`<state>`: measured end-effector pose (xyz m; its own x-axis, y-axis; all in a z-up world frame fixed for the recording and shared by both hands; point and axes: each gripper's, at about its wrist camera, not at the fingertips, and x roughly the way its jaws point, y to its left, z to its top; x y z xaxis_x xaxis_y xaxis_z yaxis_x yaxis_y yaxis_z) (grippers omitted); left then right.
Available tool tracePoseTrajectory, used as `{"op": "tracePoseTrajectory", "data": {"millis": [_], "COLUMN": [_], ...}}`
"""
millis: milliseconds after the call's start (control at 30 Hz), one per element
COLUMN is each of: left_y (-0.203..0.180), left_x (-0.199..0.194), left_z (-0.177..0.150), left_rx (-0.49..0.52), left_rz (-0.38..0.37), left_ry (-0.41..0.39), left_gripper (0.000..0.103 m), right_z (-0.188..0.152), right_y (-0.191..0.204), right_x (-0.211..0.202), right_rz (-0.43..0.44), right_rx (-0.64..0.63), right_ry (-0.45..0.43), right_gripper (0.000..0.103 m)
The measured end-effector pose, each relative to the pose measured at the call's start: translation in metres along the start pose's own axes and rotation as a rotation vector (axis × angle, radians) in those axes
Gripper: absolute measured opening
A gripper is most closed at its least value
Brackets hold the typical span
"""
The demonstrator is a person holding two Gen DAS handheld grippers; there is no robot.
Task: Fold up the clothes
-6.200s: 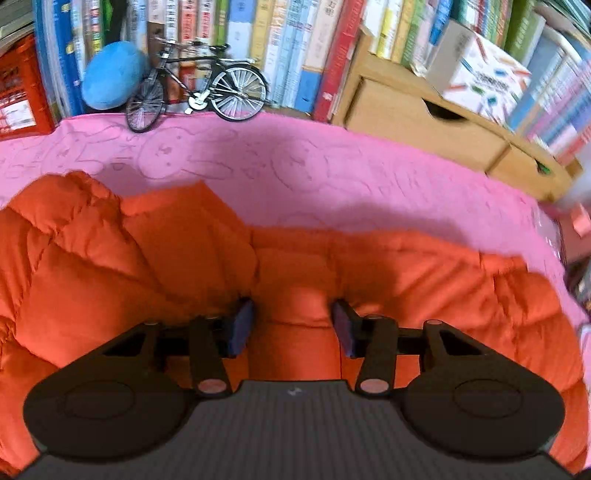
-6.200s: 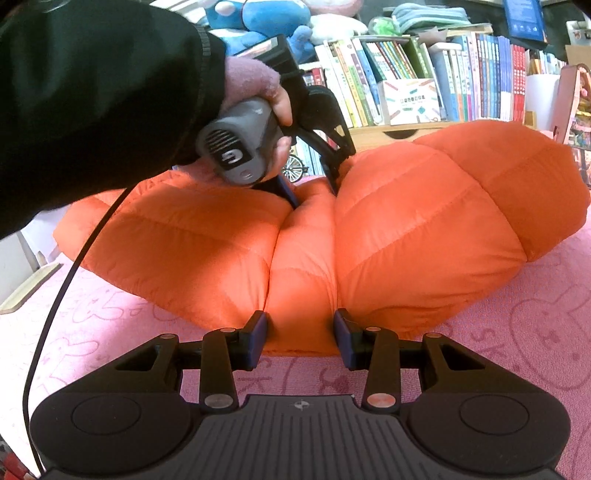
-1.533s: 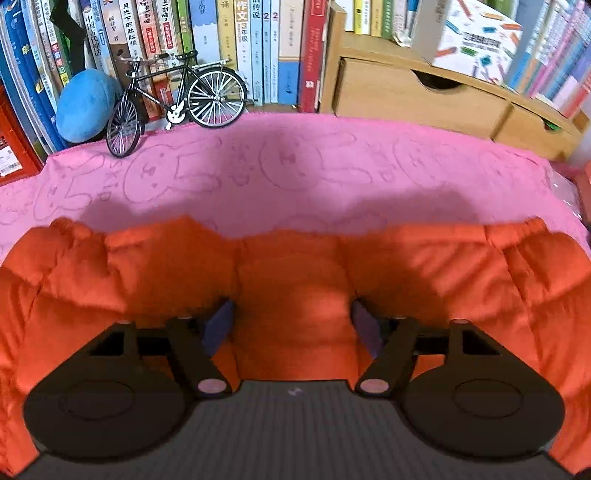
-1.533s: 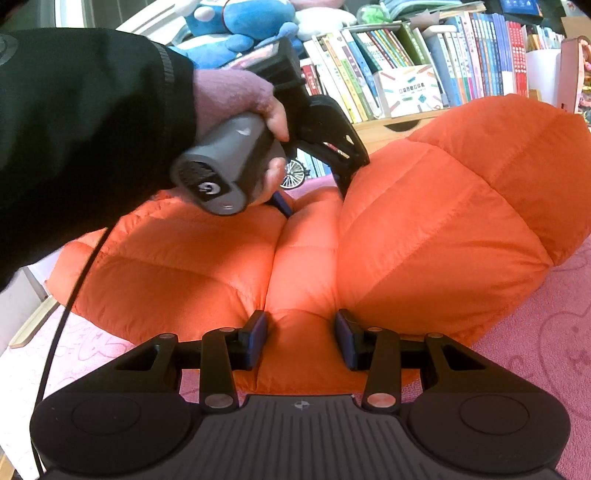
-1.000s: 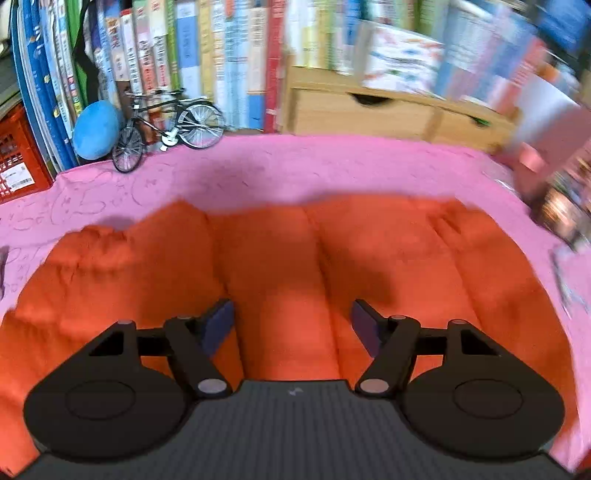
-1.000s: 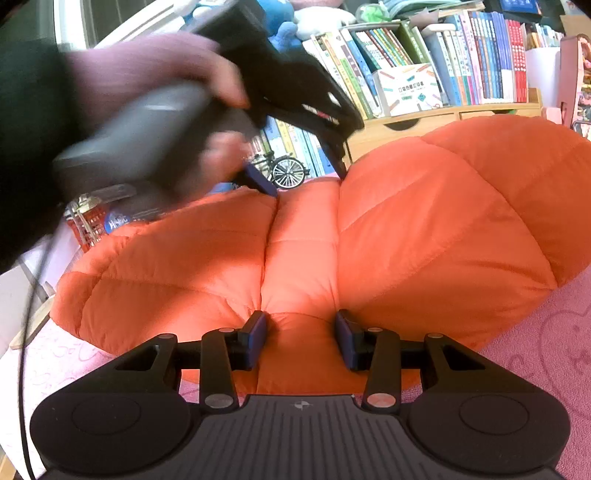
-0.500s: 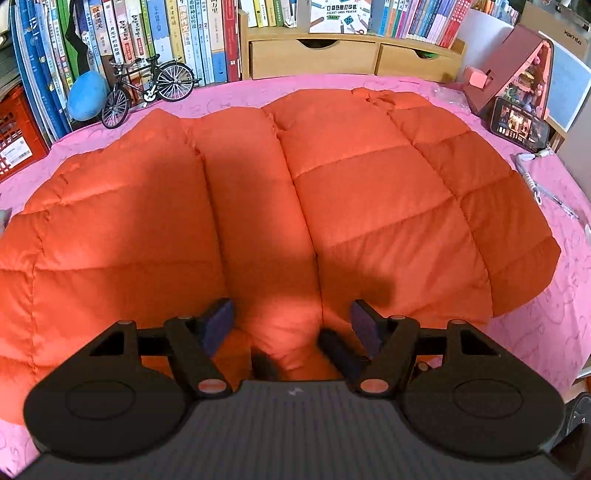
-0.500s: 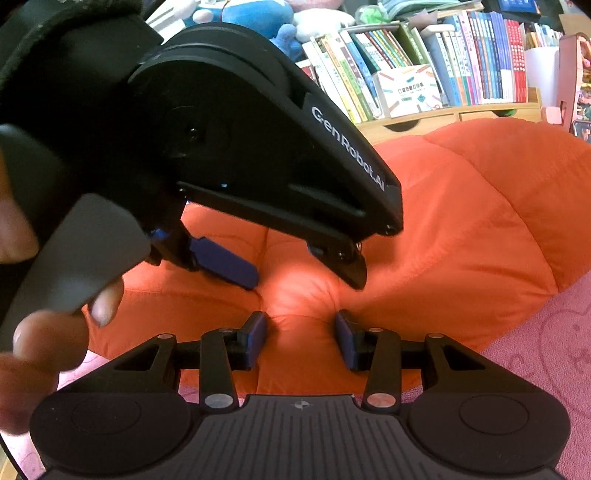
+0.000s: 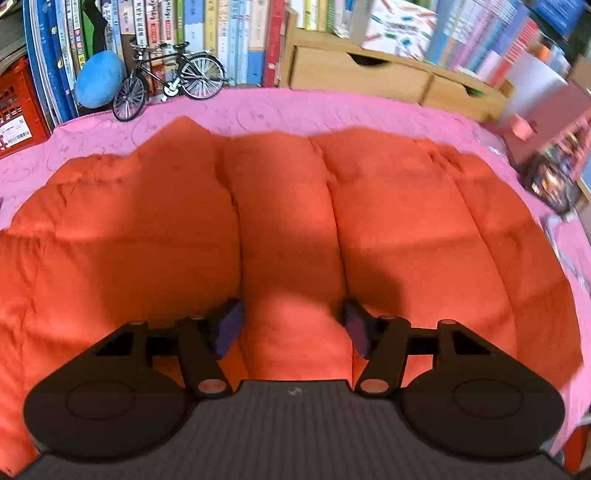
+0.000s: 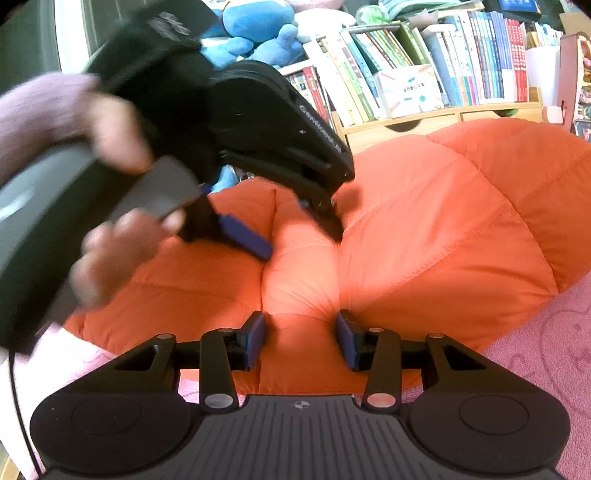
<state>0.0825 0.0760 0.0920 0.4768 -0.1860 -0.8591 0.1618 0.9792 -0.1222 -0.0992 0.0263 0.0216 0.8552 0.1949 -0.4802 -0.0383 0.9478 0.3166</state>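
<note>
Orange puffer jacket spread on pink cloth, both grippers at its central panel.

Jacket covers most of the cloth, books and wooden drawers at far edge. Left gripper: jaws spread wide, straddling the middle quilted panel, not pinching. Right gripper: jaws pressed in on either side of a raised fold at near hem, gripping it. A hand holds the left gripper, blurred. Toy bicycle and blue ball far left.

Orange jacket: quilted puffy cloth, slight sheen; pink cover: soft matt textile; drawer unit: pale wood.
</note>
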Motion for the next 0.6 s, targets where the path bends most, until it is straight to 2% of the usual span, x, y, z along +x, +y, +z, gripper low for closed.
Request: {"op": "tracePoseTrajectory", "data": {"millis": [300,400,467,600], "left_y": [0.000,0.003,0.005,0.007], "left_x": [0.040,0.056,0.067,0.085], "left_z": [0.046,0.056,0.061,0.073], "left_rx": [-0.035,-0.040,-0.045,-0.056], "left_rz": [0.091,0.109,0.118,0.134], "left_ry": [-0.043,-0.062,-0.073,-0.077], "left_gripper": [0.063,0.067,0.074,0.078], "right_z": [0.003,0.009,0.004,-0.004], "right_y": [0.001,0.004,0.004,0.005], "right_x": [0.003,0.002,-0.004,-0.014], "right_rz": [0.007,0.009,0.013,0.019], "right_rx": [0.003,0.005,0.007,0.010], "right_ry": [-0.002,-0.003,-0.004,-0.004], "right_gripper": [0.043,0.043,0.043,0.043]}}
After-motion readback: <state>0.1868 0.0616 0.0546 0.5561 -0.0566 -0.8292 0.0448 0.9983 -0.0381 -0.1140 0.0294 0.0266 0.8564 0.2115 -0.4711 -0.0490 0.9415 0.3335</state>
